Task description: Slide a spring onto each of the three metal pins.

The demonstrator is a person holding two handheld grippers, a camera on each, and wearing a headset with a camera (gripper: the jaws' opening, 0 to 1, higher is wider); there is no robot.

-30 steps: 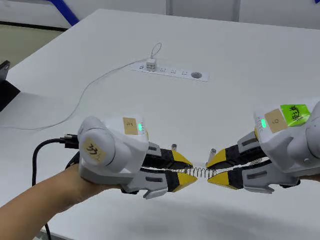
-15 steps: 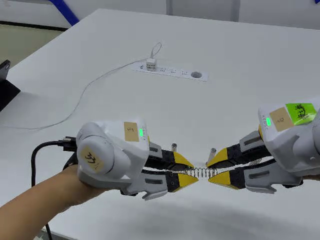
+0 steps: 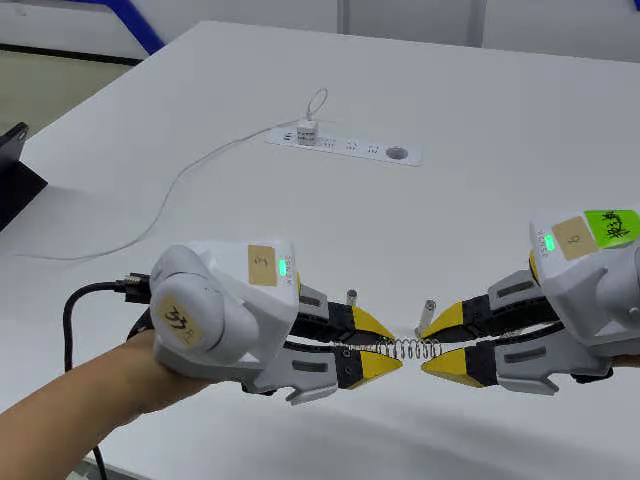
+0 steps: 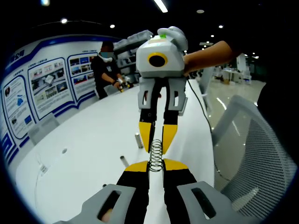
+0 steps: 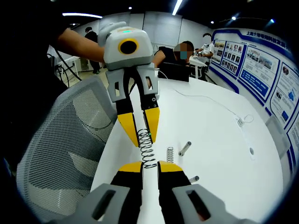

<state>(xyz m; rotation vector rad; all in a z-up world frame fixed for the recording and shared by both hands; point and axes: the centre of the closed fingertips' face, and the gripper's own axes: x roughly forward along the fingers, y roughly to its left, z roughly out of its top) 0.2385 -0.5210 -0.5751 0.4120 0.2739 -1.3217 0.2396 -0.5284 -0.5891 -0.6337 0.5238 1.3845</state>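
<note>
A small metal spring (image 3: 412,349) hangs level just above the white table (image 3: 480,200), one end in each gripper. My left gripper (image 3: 392,348) is shut on its left end and my right gripper (image 3: 425,349) on its right end, yellow tips facing each other. Two upright metal pins (image 3: 351,297) (image 3: 430,306) stand on the table just behind the tips. In the right gripper view, a second spring (image 5: 170,154) lies beside a pin (image 5: 184,148), and another pin (image 5: 194,178) stands nearer. In the left gripper view, the held spring (image 4: 155,156) runs from my left gripper (image 4: 156,166) to the right gripper (image 4: 157,145).
A white power strip (image 3: 345,147) with a plug (image 3: 307,130) and a thin white cable (image 3: 180,180) lies further back. A black cable (image 3: 75,310) trails from the left gripper. A grey mesh chair (image 5: 60,140) stands at the table's near edge. A dark object (image 3: 15,170) sits far left.
The left gripper has rolled slightly in the hand. The spring stays held between both grippers at about the same spot; the slight shift of the whole picture is the camera's.
</note>
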